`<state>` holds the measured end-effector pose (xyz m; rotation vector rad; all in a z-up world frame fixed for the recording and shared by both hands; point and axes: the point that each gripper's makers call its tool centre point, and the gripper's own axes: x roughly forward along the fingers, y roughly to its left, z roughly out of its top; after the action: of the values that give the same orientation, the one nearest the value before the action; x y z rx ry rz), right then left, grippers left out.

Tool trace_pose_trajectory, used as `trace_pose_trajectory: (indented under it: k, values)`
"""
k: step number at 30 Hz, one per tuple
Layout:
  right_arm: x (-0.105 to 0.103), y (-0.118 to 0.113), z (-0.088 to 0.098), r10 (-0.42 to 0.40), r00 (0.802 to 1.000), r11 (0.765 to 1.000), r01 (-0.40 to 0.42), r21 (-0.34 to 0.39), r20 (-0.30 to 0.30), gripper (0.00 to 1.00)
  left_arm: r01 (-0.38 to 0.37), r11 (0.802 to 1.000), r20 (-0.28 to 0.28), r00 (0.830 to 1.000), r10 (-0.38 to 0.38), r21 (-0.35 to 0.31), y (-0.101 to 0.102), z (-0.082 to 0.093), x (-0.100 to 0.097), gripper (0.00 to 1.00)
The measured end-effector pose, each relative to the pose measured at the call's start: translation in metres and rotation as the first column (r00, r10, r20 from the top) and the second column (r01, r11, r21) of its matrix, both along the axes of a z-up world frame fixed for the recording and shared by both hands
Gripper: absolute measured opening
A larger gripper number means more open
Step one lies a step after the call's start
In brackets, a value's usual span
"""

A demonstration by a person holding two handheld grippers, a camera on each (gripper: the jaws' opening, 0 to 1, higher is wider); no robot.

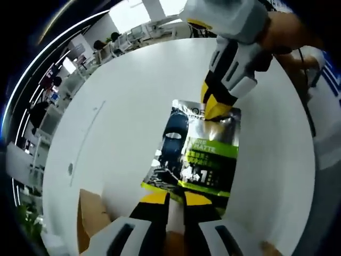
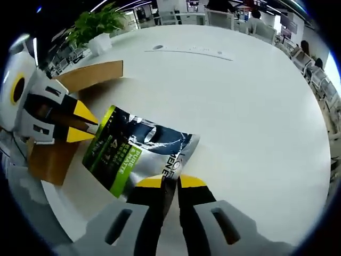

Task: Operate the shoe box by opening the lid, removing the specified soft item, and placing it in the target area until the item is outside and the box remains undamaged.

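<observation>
In the left gripper view, the left tool [image 1: 169, 198] rises from the bottom with its yellow-tipped jaws drawn together on the near, green-banded edge of a silver and green foil pouch [image 1: 197, 152]. The pouch is stretched out above the white desk [image 1: 122, 106]. At its far edge the right tool [image 1: 213, 106] comes down from the top, its yellow tips pinched on the pouch's silver end. A person's hand [image 1: 285, 32] holds that tool. A corner of the brown cardboard shoe box [image 1: 90, 213] shows at the lower left, beside the left tool and apart from the pouch.

In the right gripper view, the right tool [image 2: 169, 182] has its jaws nipped on the pouch's [image 2: 136, 152] silver edge. The left tool [image 2: 88, 124] enters from the left with its yellow tips closed on the green end. The shoe box [image 2: 80, 80] lies open behind and beneath the left tool, on the desk [image 2: 240, 106]; the pouch is outside it, held between both tools. A potted plant [image 2: 98, 24] stands at the desk's far edge.
</observation>
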<state>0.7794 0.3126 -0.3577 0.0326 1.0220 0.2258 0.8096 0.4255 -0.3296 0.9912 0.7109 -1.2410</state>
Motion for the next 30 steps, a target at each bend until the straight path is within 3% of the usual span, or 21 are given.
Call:
trace_pose_trajectory:
  k: [16,26,30]
  values:
    - [-0.007,-0.005,0.020,-0.007,0.999,1.000,0.007,-0.015,0.042,0.23,-0.100,0.986,-0.097,0.991,0.087,-0.132,-0.005,0.032,-0.011,0.19]
    - [-0.021,0.002,0.038,0.001,0.998,1.000,0.000,-0.012,0.064,0.32,-0.192,0.951,-0.211,0.967,0.141,-0.244,-0.003,0.052,-0.020,0.24]
    - [-0.024,0.003,0.046,-0.001,0.997,1.000,0.001,-0.005,0.083,0.35,-0.210,0.939,-0.228,0.962,0.150,-0.270,0.003,0.059,-0.026,0.26]
